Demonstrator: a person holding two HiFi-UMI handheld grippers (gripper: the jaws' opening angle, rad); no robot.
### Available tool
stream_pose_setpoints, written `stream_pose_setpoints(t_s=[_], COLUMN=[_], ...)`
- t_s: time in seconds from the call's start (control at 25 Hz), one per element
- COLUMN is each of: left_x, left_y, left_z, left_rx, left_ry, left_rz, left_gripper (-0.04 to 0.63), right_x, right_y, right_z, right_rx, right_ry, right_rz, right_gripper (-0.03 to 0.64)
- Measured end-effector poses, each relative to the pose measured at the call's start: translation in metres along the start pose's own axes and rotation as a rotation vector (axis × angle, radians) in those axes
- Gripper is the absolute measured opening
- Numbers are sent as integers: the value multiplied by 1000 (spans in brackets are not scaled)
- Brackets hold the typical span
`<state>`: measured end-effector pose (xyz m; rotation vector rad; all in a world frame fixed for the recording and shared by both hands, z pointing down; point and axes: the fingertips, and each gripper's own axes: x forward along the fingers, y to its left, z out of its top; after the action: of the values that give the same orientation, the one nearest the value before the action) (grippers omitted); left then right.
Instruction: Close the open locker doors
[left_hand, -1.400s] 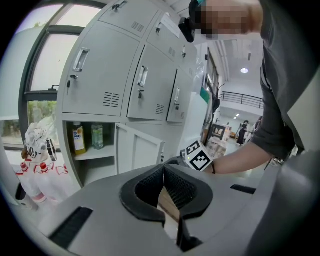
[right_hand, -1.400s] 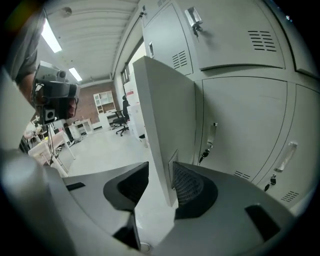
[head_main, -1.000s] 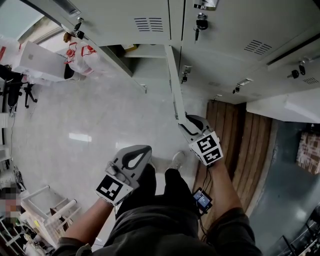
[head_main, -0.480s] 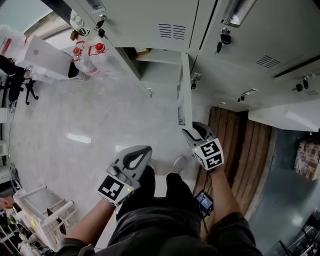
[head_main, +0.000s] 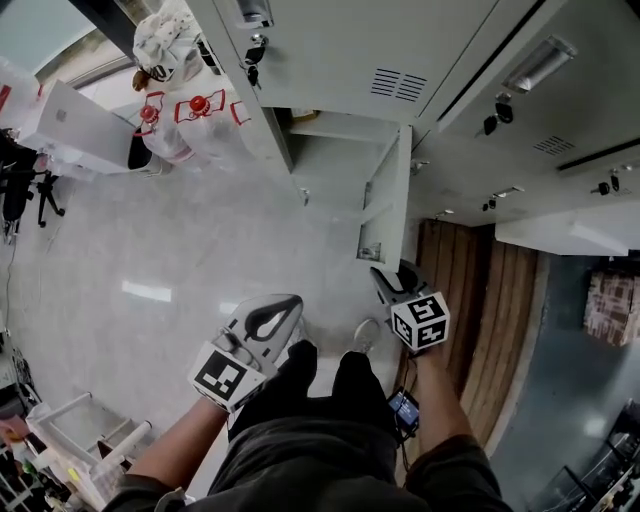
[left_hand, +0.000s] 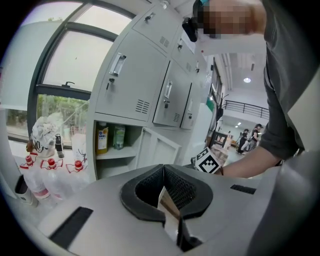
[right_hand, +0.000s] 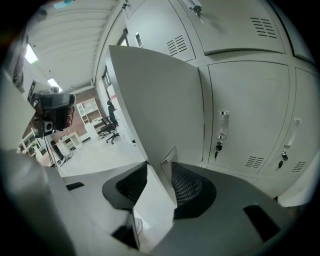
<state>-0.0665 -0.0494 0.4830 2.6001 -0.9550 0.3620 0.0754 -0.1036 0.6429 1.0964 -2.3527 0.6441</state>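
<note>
Two tools here: the left tool (head_main: 284, 306) is closed and empty, hanging over the floor (head_main: 150, 230) to the left of the open locker (head_main: 330, 165) with bottles (left_hand: 109, 138) on its shelf. Right of that opening the locker door (head_main: 388, 205) stands swung out. The right tool (head_main: 386, 277) has the door's free edge between its jaws, which have just been opening and aren't clamped on it

In the head view, the open locker door (head_main: 385, 215) hides most of the compartment (head_main: 335, 155) behind it. In the left gripper view, the labels on the bottles (left_hand: 109, 137) are too small to read. The distant people (left_hand: 246, 140) show only as small blurs.
</note>
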Motion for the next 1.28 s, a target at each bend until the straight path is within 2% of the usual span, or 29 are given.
stream_pose_setpoints(t_s=[0.64, 1.28], left_x=[-60, -77], left_y=[60, 95], left_z=[-6, -2], left_rx=[21, -11], left_ry=[-27, -36], left_rz=[-20, 56], left_gripper=[11, 11], right_x=[38, 91], right_y=[38, 63], right_z=[20, 52], right_rx=[22, 9], right_ry=[-14, -36], right_rz=[-162, -148], right_gripper=[127, 126])
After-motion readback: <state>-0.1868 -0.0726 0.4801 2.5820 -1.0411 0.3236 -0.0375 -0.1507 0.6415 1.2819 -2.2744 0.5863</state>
